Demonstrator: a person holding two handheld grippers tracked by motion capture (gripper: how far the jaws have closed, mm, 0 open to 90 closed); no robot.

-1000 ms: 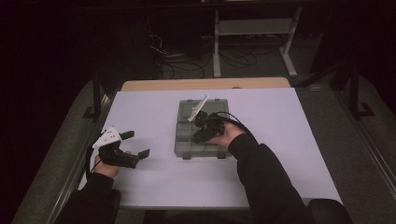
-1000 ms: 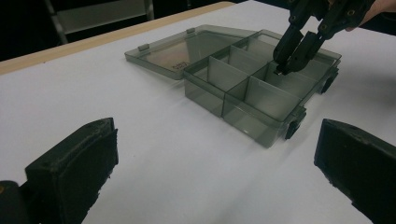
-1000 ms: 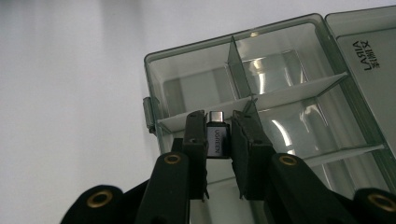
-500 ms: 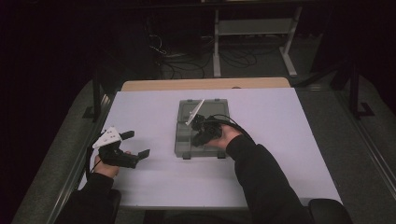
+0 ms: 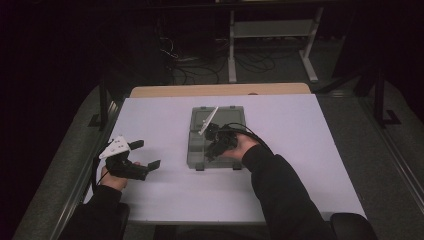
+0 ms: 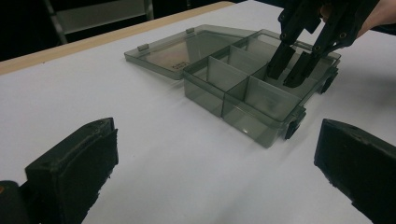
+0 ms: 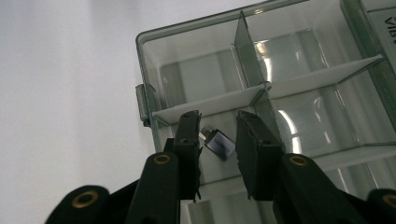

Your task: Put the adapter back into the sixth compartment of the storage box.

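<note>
Adapter sits in box, right claw parted around it

Adapter (image 7: 218,144) lies in a near-corner compartment of the clear box (image 5: 196,150) on the counter (image 5: 310,140). Right claw (image 7: 218,140) tilts down into it, jaws just opening, not pressing. Left claw (image 5: 148,154) rests level, jaws wide apart.

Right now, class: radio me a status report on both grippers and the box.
Left gripper open, idle over the table. Right gripper inside the compartment box, jaws just opening, small adapter loose between them. Nothing in the way.
</note>
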